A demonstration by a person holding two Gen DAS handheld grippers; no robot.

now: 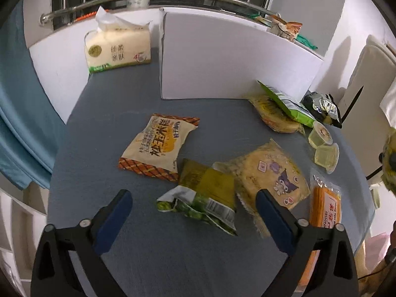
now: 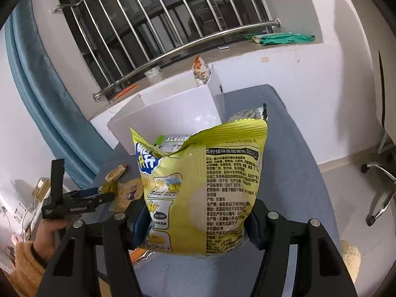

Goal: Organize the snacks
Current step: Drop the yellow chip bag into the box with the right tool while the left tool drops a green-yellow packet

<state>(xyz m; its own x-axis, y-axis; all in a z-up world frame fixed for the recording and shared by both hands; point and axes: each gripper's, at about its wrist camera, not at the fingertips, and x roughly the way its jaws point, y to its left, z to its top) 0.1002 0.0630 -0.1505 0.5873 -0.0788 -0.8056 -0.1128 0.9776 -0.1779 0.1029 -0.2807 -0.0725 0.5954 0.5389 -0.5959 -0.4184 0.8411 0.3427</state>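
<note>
The right hand-held gripper (image 2: pixel 198 225) clamps a yellow chip bag (image 2: pixel 200 188) at the lower middle of its view, before a white box (image 2: pixel 170 113). The left hand-held gripper (image 1: pixel 194 205) gapes wide above a green snack packet (image 1: pixel 200 198) on the counter (image 1: pixel 111 123).

The yellow-green snack bag (image 2: pixel 205 188) was made of glossy plastic film, slightly creased. The table cover (image 1: pixel 138 247) looked like matt grey-blue cloth with a fine weave. The white box (image 1: pixel 222 59) was seen as smooth matt cardboard. The window bars (image 2: pixel 158 24) were polished metal. The jelly cups (image 1: pixel 323 146) were clear plastic. The gripper pads (image 1: pixel 113 222) appeared as matt blue rubber.
</note>
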